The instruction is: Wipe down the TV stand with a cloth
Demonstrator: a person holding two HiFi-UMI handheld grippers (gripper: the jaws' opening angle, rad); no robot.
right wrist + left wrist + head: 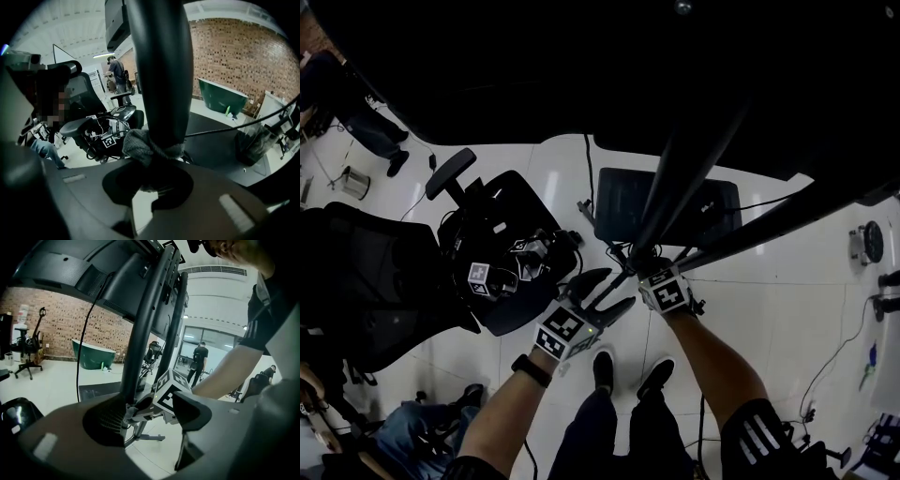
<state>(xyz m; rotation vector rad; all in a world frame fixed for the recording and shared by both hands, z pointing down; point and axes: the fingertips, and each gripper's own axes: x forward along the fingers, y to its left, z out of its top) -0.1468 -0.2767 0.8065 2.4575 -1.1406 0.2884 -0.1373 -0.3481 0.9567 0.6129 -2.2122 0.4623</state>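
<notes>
Right gripper view: right gripper pinches grey cloth round the stand pole, left gripper spread. Mid-wipe I reckon; slide along next.

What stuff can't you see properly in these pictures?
The TV: head view, just a dark mass; no screen shows.
The cloth: right gripper view, its lower part sits behind the right gripper.
The pole: left gripper view, its lower end goes behind the open left gripper.
The things on the chair: head view, too small and dark to name.
</notes>
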